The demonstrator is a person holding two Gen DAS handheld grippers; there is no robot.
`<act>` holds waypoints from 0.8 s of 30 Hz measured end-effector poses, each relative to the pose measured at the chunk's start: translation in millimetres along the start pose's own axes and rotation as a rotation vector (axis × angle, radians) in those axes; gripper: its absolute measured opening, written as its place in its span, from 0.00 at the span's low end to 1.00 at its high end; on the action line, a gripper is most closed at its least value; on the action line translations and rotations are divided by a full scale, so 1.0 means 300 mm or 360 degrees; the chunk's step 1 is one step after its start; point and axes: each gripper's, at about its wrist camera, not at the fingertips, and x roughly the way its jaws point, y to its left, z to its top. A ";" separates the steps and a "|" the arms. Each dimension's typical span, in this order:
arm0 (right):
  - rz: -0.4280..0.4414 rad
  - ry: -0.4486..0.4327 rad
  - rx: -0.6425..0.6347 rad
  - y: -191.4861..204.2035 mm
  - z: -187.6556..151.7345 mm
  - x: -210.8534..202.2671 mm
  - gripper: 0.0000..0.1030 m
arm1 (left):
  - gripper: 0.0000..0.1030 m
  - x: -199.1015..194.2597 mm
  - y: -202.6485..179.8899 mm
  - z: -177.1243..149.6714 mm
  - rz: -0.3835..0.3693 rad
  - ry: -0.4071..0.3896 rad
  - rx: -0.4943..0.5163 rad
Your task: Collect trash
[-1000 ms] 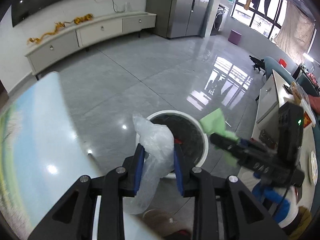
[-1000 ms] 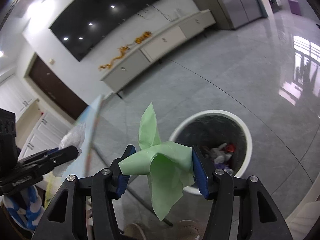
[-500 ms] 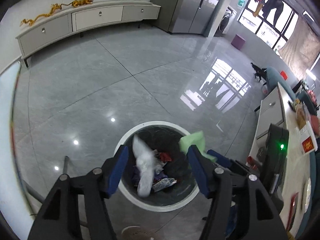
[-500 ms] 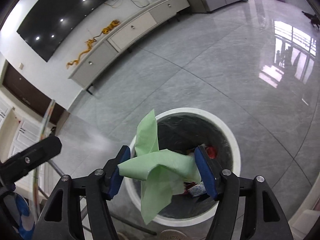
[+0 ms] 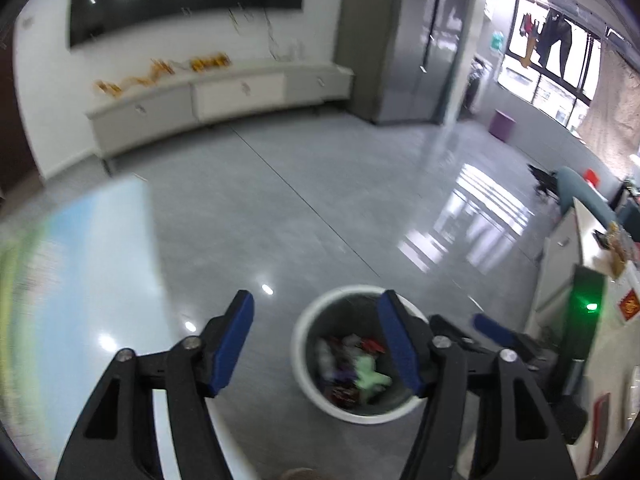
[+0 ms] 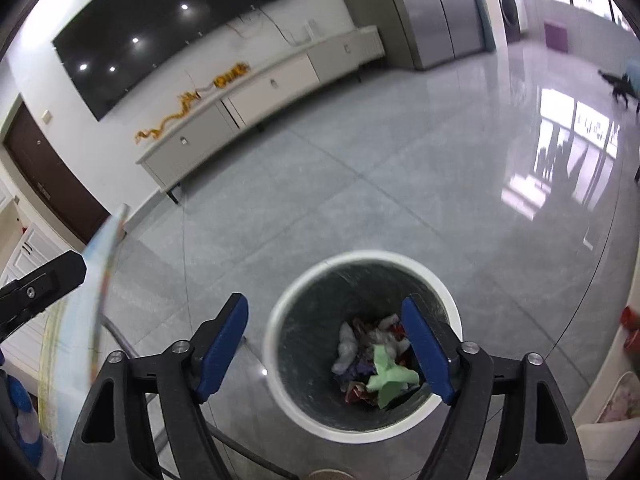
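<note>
Green paper (image 6: 390, 378) dropped into bin (image 6: 362, 258); both tools (image 5: 316, 334) (image 6: 326, 336) gape empty.

Left gripper (image 5: 316, 340): jaws spread wide, nothing between them, view blurred, apparently tilted downward. Right gripper (image 6: 326, 350): jaws likewise wide apart and empty, angled down, just beside the left.

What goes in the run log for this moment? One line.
left hand-held gripper open | right hand-held gripper open | green paper in bin
</note>
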 end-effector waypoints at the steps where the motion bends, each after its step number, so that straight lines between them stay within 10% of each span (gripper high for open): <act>1: -0.0005 -0.0027 -0.0025 0.027 0.002 -0.028 0.83 | 0.69 -0.051 0.022 -0.002 0.0034 -0.0046 -0.0002; 24: 0.0186 -0.0449 -0.0679 0.808 -0.205 -0.535 1.00 | 0.86 -0.930 0.589 -0.291 0.0758 -0.0636 -0.0336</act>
